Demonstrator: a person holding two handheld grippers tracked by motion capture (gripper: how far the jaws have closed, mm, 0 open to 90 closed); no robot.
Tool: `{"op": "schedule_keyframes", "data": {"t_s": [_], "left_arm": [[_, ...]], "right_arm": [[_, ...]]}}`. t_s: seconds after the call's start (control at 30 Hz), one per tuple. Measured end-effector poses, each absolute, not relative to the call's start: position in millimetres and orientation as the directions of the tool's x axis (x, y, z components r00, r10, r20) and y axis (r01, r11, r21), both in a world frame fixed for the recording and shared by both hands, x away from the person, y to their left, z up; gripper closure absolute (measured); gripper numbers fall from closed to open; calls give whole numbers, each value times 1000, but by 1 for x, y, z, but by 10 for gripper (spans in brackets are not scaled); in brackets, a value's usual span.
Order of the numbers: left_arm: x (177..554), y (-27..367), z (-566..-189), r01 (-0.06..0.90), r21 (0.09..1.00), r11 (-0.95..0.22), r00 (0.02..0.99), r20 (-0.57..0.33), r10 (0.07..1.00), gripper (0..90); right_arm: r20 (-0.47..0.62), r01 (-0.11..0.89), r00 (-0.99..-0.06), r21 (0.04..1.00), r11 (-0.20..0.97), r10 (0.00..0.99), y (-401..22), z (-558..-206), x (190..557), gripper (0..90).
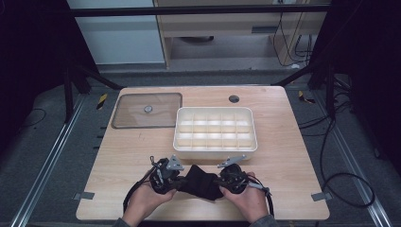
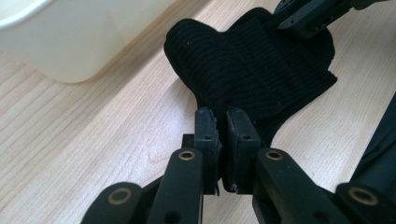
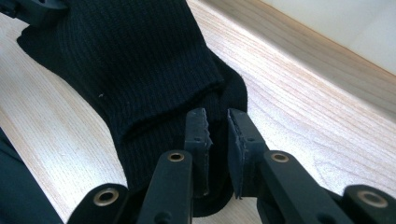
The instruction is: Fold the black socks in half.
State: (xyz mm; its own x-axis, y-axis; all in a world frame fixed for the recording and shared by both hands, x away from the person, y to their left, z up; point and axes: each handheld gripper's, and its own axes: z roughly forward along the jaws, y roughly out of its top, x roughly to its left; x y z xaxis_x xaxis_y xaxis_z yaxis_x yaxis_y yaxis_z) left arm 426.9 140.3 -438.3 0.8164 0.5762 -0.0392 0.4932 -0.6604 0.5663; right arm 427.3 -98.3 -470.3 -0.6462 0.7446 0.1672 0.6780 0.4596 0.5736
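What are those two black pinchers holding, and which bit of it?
A black knitted sock. The left gripper is shut on one end, the right gripper pinches the opposite end, near its folded cuff.

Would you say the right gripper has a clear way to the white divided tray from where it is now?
Probably yes. The right gripper is at the black sock, and the white divided tray sits just beyond it across bare wood, with nothing between. The sock would have to come along or be let go first.

Sock (image 1: 202, 182) lies before the tray (image 1: 215, 150) — lid (image 1: 147, 110) left of it.
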Motion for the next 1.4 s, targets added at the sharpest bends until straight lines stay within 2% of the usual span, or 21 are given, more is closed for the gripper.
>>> {"op": "schedule_keyframes", "data": {"t_s": [1.4], "left_arm": [[421,99,-430,399,577,-712,882,-31,470,840]], "right_arm": [[191,694,-624,582,424,758,-89,-479,431,785]]}}
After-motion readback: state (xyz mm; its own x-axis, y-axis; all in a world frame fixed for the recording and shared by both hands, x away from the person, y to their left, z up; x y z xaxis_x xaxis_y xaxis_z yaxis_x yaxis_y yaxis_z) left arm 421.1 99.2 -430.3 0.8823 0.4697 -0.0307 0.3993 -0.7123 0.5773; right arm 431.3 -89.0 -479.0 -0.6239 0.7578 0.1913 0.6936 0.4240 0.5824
